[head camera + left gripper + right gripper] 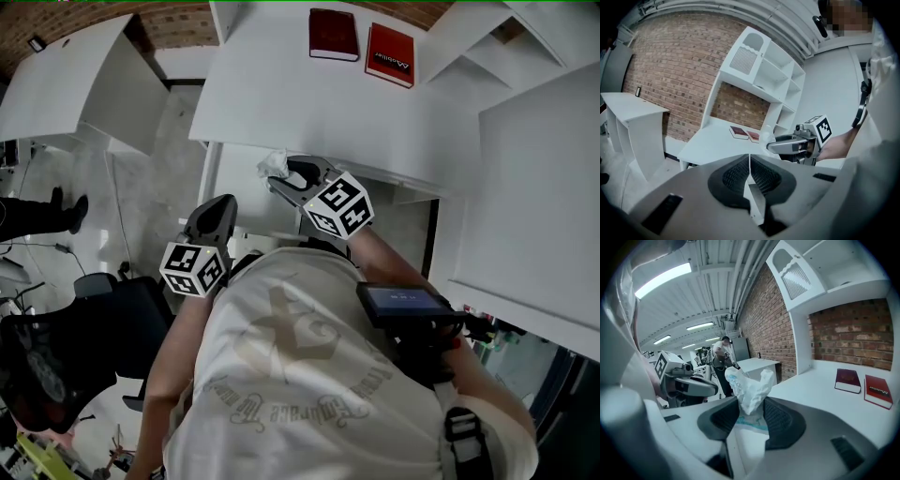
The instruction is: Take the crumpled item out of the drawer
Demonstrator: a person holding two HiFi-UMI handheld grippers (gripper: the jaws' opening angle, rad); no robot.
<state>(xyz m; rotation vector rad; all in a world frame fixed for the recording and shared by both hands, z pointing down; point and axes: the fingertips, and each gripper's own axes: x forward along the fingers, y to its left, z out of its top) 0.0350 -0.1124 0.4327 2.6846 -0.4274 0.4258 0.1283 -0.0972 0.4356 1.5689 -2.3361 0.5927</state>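
R gripper (750, 414): fingers are closed on the item (751, 386), a crumpled white wad w/ some blue print. The lower part is pinched btwn the pads; the upper part sticks up past the fingertips. In the head view the item (274, 166) is seen held in the air at the front edge of the counter (281, 94), clear of the top. The drawer could not be made out w/ certainty.

L gripper (750, 174): fingers are shut, pads meeting along a thin line, nothing btwn them. In the head view it is held to the left of the R gripper and nearer the person, well apart from the item, pointed toward the counter.

Counter top: two books are laid flat, side by side, near the back, a dark red book (334, 35) and a bright red book (390, 54) w/ white lettering. Both are well apart from the item. A white shelf unit (764, 70) is set over the counter against a brick wall (675, 70).

Background: one person (723, 359) is seen standing far off in the right gripper view.
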